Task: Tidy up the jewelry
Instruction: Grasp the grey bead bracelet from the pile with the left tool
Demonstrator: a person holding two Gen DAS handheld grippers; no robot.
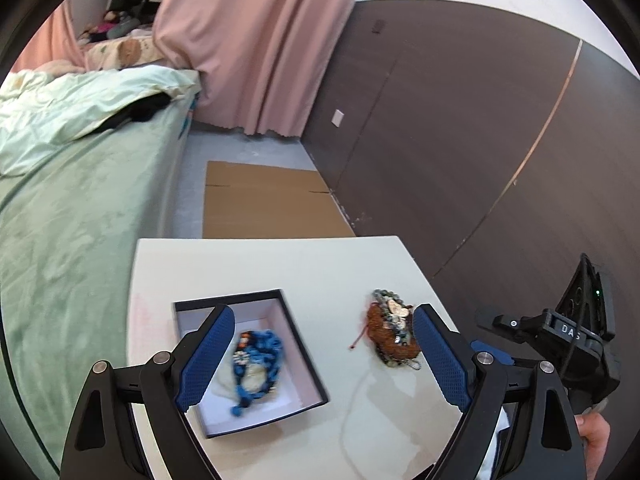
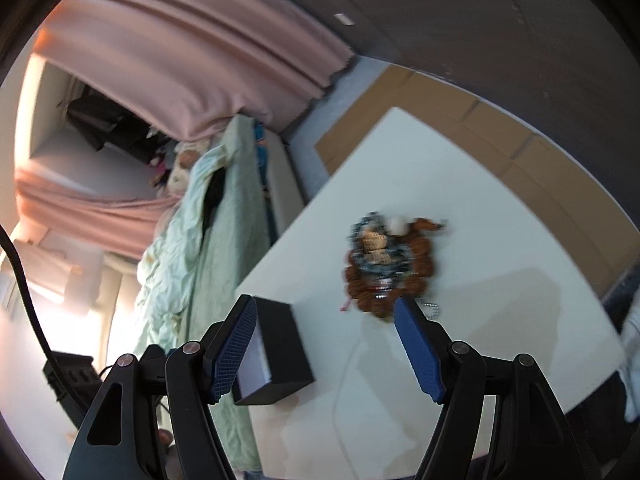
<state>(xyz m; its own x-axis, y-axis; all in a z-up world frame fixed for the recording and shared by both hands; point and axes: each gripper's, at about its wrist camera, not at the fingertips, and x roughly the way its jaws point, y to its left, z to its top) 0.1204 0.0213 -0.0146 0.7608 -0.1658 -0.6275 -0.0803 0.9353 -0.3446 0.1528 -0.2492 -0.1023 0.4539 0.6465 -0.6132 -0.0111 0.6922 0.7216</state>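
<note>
A white table [image 1: 280,264] carries a black box [image 1: 230,297] with a white inside, and a blue beaded piece [image 1: 256,364] lies in it. To its right on the bare tabletop sits a tangled pile of brown and grey jewelry [image 1: 394,332]. My left gripper [image 1: 324,314] hovers above both, jaws wide open and empty: one pad over the box, the other beside the pile. In the right wrist view my right gripper [image 2: 325,304] is open and empty, just short of the blurred jewelry pile [image 2: 390,264], with the box [image 2: 286,344] by its left finger.
A bed with a green cover [image 1: 80,200] runs along the table's left side. Flat cardboard [image 1: 264,200] lies on the floor beyond the table. A dark panelled wall [image 1: 460,140] stands at the right and a pink curtain [image 1: 248,40] at the back. A hand [image 1: 596,432] holds the right gripper's body [image 1: 568,332].
</note>
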